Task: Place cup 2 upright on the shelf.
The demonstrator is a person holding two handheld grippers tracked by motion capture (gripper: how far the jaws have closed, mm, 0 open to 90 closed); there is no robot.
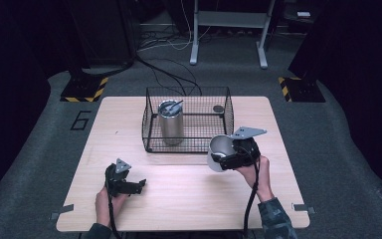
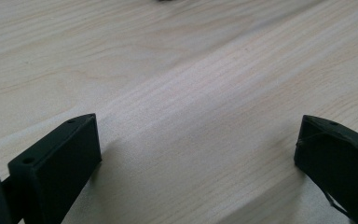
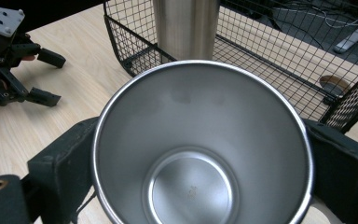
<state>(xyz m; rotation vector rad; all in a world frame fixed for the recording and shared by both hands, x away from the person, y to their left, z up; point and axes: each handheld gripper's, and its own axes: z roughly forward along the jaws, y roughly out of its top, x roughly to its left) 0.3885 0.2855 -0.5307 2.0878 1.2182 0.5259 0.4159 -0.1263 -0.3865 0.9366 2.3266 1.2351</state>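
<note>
My right gripper [image 1: 224, 155] is shut on an empty steel cup [image 1: 218, 151], held tilted just above the table in front of the black wire basket [image 1: 151, 130]. The right gripper view looks straight into the steel cup [image 3: 200, 154], clamped between both jaws. Inside the basket stands a tall steel tumbler [image 1: 170, 122] with a lid and a straw-like piece; the tumbler's body [image 3: 186, 28] rises behind the cup. My left gripper [image 1: 140, 186] rests open low over the near left of the wooden table [image 1: 189, 199], its jaws wide apart over bare wood [image 2: 196, 116].
A small dark round thing [image 1: 219, 108] lies on the basket floor at its far right corner. Cables and a metal stand [image 1: 229, 30] are on the floor beyond the table. The other hand's left gripper [image 3: 44, 77] shows at the left in the right gripper view.
</note>
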